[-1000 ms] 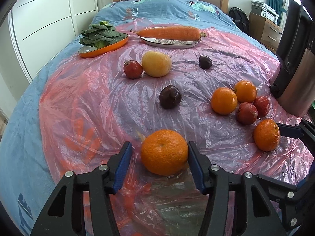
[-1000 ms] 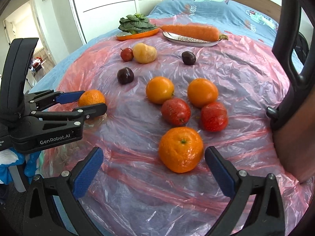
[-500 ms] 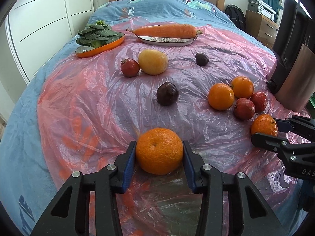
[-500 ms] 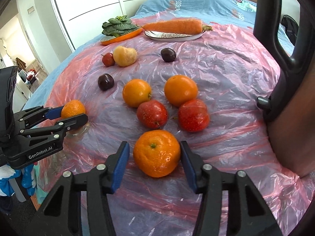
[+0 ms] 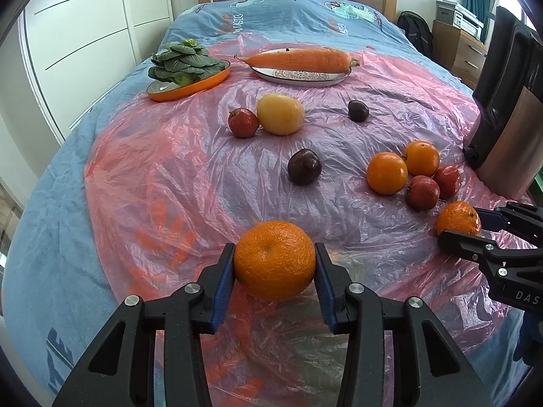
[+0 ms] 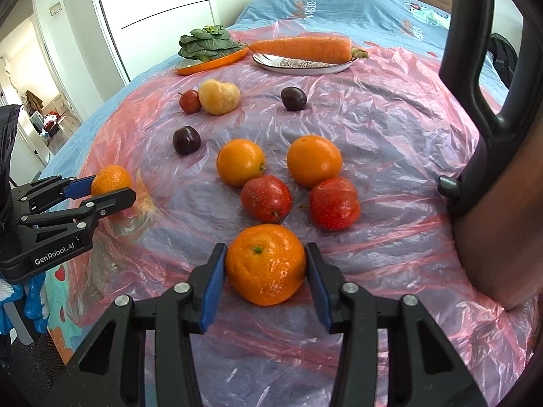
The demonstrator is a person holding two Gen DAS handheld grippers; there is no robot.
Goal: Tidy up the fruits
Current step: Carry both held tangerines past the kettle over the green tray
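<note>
An orange tangerine (image 5: 274,260) sits on the pink plastic sheet (image 5: 169,176) near the front, and my left gripper (image 5: 275,254) is shut on it, blue pads pressed on both sides. A second tangerine (image 6: 265,264) lies just before two red apples (image 6: 266,198) and two oranges (image 6: 240,162). My right gripper (image 6: 265,254) has its jaws closing on that tangerine, pads touching its sides. In the right wrist view the left gripper (image 6: 113,188) shows at the left edge with its fruit.
Two dark plums (image 5: 304,166), a yellow fruit (image 5: 280,114) and a small red apple (image 5: 243,122) lie mid-sheet. Behind are a carrot (image 5: 298,60) on a white plate and greens (image 5: 183,64) on an orange plate. A black and brown chair (image 6: 492,156) stands close on the right.
Both grippers closed in on their tangerines: the left one's pads met the fruit half a second ago, the right one's wide jaws narrowed until the pads reached the fruit.
</note>
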